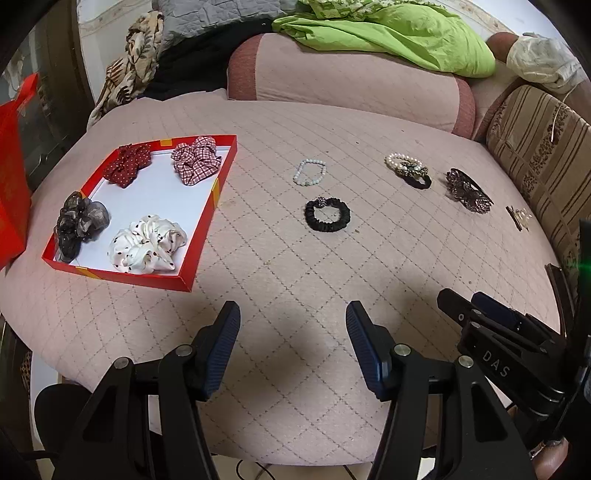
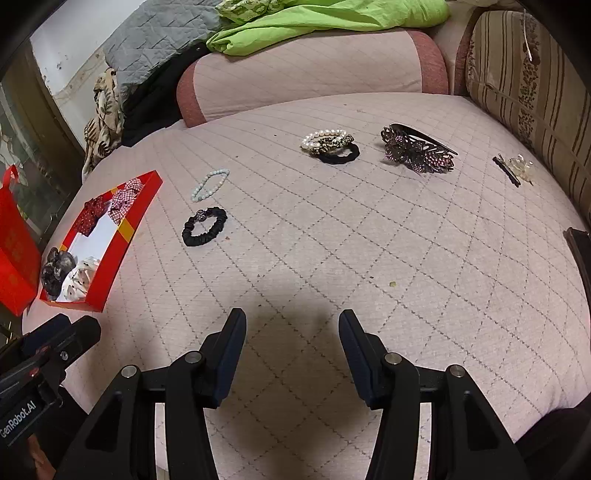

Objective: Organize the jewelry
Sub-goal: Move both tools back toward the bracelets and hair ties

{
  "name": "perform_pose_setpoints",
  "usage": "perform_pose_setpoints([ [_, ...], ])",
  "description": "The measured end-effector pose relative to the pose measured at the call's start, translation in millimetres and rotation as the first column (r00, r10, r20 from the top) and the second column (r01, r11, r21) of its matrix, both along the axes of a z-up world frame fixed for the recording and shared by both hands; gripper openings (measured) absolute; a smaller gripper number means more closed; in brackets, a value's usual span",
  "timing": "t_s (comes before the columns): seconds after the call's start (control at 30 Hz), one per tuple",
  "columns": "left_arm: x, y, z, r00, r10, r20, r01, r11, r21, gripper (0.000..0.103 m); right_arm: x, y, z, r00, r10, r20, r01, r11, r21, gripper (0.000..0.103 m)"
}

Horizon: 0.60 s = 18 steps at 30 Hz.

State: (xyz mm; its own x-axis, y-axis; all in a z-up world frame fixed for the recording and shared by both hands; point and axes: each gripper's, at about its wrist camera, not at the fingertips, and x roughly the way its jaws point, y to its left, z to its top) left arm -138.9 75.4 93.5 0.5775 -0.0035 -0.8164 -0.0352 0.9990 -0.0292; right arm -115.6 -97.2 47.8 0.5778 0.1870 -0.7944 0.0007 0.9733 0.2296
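Observation:
A red tray [image 1: 201, 225] [image 2: 127, 229] at the left holds several scrunchies: dark red dotted [image 1: 125, 164], plaid [image 1: 195, 158], grey sheer [image 1: 79, 221], white dotted [image 1: 147, 243]. On the quilted pink cushion [image 1: 295, 266] lie a pale bead bracelet [image 1: 309, 172] [image 2: 209, 184], a black hair tie [image 1: 327, 214] [image 2: 204, 226], a pearl bracelet with a black tie [image 1: 408, 168] [image 2: 330, 144], a dark flower clip [image 1: 467, 190] [image 2: 417, 149] and a small clear clip [image 1: 517, 217] [image 2: 515, 168]. My left gripper [image 1: 293, 328] and right gripper [image 2: 292, 332] are open and empty above the cushion's near part.
A red bag [image 1: 14, 177] [image 2: 14, 243] stands left of the tray. A pink bolster [image 1: 343, 79], green cloth [image 1: 388, 33] and a striped pillow [image 1: 535, 155] line the back and right. The right gripper shows in the left wrist view [image 1: 491, 325].

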Motion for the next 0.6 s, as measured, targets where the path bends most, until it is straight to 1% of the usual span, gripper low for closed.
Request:
perform_pose_setpoints([
  [0.6,2.7,-11.8,-9.9,0.999,-0.021,-0.038,0.022,0.999,0.030,0.059,1.2,-5.3,-6.2,1.000,-0.005,-0.008,0.005,1.000,0.013,0.057],
])
